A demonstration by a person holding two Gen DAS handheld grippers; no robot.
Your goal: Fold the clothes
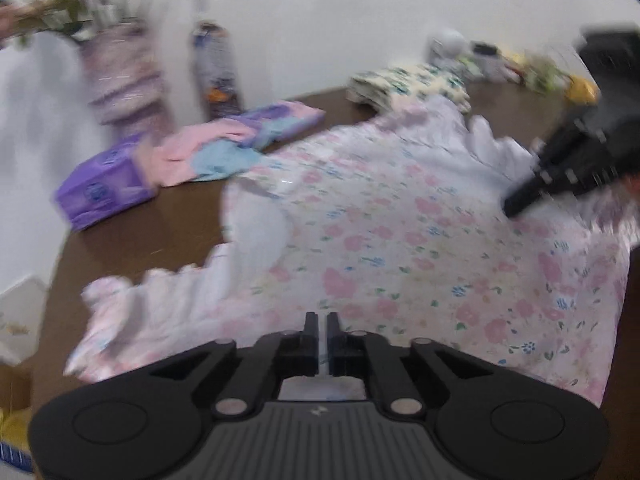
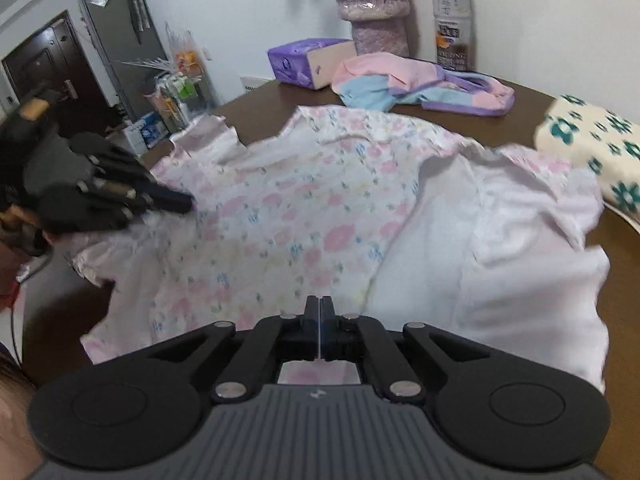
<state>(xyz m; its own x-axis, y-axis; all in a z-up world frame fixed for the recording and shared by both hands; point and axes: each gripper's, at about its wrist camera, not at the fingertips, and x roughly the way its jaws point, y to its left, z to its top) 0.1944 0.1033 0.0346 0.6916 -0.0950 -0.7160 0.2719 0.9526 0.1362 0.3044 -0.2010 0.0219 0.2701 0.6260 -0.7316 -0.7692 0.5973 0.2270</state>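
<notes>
I am holding my left gripper (image 1: pixel 321 322) at lower centre, jaws nearly closed on the near hem of the floral garment (image 1: pixel 400 240), which is lying spread across the brown table (image 1: pixel 160 232). My right gripper (image 2: pixel 320 307) is pinching another edge, jaws fully together. A purple tissue pack (image 1: pixel 104 188) is sitting at centre left, apart from the garment.
</notes>
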